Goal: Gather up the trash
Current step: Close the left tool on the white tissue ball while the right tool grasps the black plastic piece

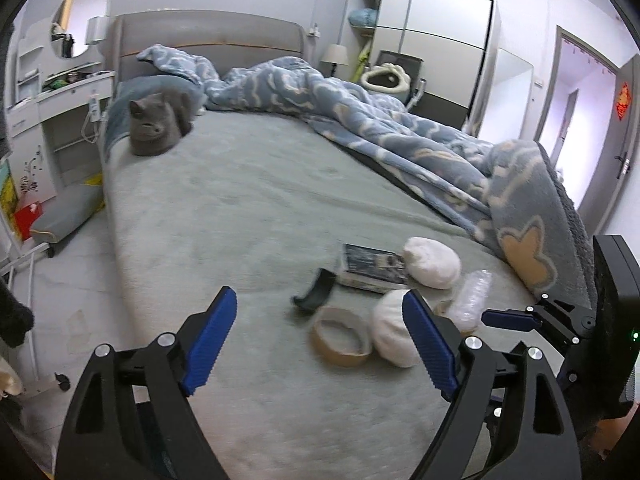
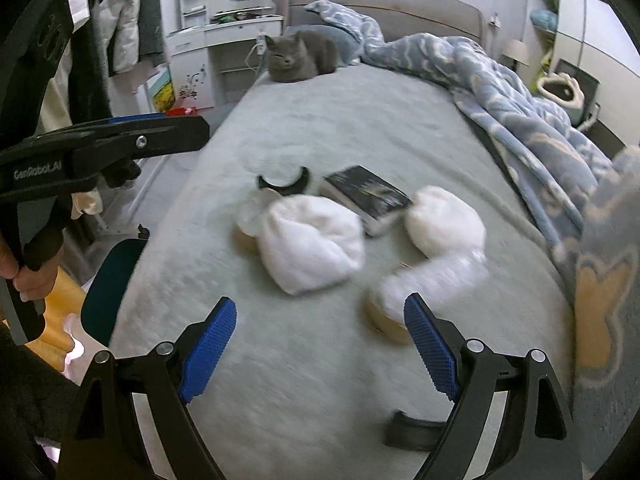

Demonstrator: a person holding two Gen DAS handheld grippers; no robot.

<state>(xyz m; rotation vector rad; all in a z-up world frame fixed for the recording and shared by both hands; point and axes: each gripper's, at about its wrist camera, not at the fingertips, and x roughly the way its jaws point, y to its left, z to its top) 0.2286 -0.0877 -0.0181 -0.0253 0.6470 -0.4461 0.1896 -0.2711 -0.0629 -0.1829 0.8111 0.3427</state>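
Litter lies on the grey bed sheet [image 1: 248,208]: two white crumpled wads [image 1: 394,330] [image 1: 432,262], a clear plastic wrap [image 1: 472,300], a brown tape roll [image 1: 342,338], a black curved piece [image 1: 316,292] and a dark book [image 1: 372,266]. My left gripper [image 1: 318,296] hovers open just short of them, with nothing between its blue pads. In the right wrist view the nearer wad [image 2: 312,244], the plastic wrap [image 2: 432,276] and a second tan roll [image 2: 384,322] lie just ahead of my right gripper [image 2: 320,300], which is open and holds nothing.
A grey cat [image 1: 158,128] sits near the headboard. A blue patterned blanket [image 1: 400,132] is bunched along the bed's right side. A white dresser [image 1: 60,108] and floor clutter stand to the left. Another black piece [image 2: 416,432] lies under the right gripper.
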